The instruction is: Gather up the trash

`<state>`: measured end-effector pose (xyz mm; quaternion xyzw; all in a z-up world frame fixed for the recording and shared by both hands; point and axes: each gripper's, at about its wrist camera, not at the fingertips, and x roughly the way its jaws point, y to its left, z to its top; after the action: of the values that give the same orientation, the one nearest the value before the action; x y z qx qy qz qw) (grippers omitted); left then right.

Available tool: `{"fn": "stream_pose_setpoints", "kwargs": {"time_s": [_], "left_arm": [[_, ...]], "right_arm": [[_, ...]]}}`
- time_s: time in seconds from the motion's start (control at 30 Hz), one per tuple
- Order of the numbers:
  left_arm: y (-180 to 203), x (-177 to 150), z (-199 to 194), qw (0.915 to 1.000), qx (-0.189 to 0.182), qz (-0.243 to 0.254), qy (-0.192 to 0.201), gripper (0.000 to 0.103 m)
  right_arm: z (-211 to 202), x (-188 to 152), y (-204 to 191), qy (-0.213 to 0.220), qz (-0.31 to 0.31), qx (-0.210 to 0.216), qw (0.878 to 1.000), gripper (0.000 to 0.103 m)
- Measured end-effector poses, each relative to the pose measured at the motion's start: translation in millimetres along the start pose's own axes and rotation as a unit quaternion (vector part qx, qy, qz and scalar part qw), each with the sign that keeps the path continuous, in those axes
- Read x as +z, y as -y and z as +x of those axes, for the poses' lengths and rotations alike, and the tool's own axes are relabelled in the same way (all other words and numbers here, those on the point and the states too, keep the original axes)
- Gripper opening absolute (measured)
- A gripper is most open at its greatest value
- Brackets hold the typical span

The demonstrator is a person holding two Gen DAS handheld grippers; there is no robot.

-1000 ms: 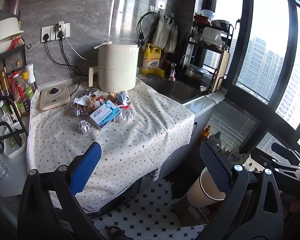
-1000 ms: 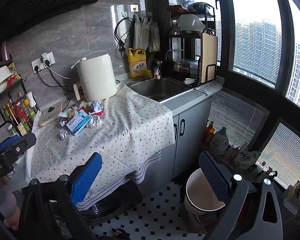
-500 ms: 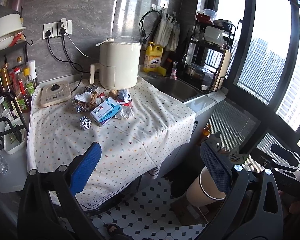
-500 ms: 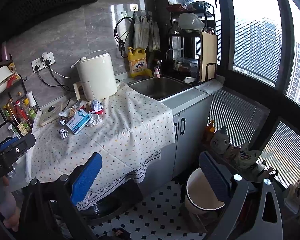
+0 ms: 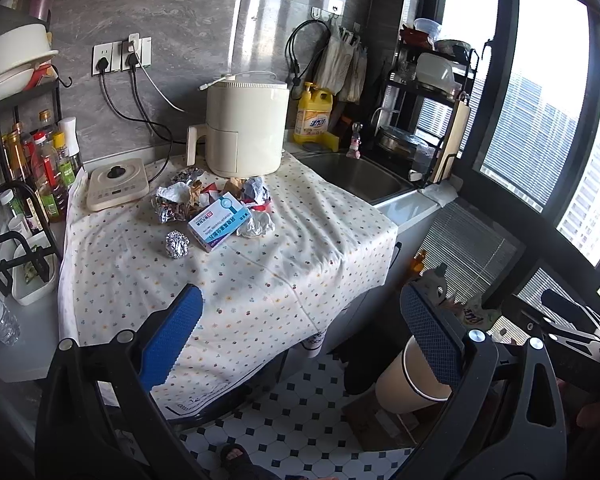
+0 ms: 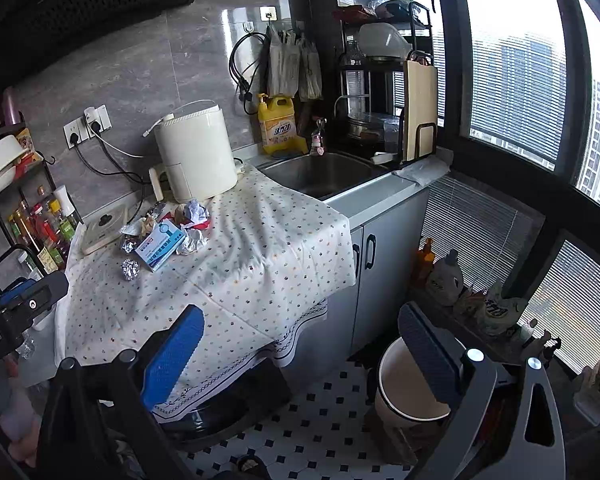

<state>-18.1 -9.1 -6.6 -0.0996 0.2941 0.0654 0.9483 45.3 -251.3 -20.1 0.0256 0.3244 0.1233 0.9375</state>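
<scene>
Drawn a little nearer the desk point(image 5: 260, 280) since a second ago, left gripper point(image 5: 300, 328) then right gripper point(image 6: 296, 344) both with fingers spread wide and empty, trash pile point(image 5: 212, 208) untouched just before the air fryer point(image 5: 246, 128), collecting not begun.

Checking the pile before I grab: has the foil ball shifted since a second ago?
No. The foil ball still lies just left of the blue box on the tablecloth.
</scene>
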Motion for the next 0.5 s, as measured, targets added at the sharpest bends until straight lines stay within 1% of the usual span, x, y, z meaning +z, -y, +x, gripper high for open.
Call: {"fn": "stream_pose_setpoints", "kwargs": {"time_s": [0.17,0.3,0.4,0.5], "left_arm": [[-8,5,3,1.0,0.004,-0.007,-0.006,0.098],[-23,8,12,0.9996,0.01,-0.023,-0.014,0.098],[-39,11,23,0.9991,0.014,-0.036,-0.018,0.098],[-58,15,36,0.9987,0.021,-0.045,-0.015,0.098]], "right_arm": [[10,6,-6,-0.005,-0.001,0.01,1.0,0.095],[25,13,-18,-0.011,-0.006,0.023,1.0,0.095],[39,18,-29,-0.015,-0.008,0.043,0.999,0.095],[57,25,-43,-0.024,-0.015,0.064,0.998,0.095]]}}
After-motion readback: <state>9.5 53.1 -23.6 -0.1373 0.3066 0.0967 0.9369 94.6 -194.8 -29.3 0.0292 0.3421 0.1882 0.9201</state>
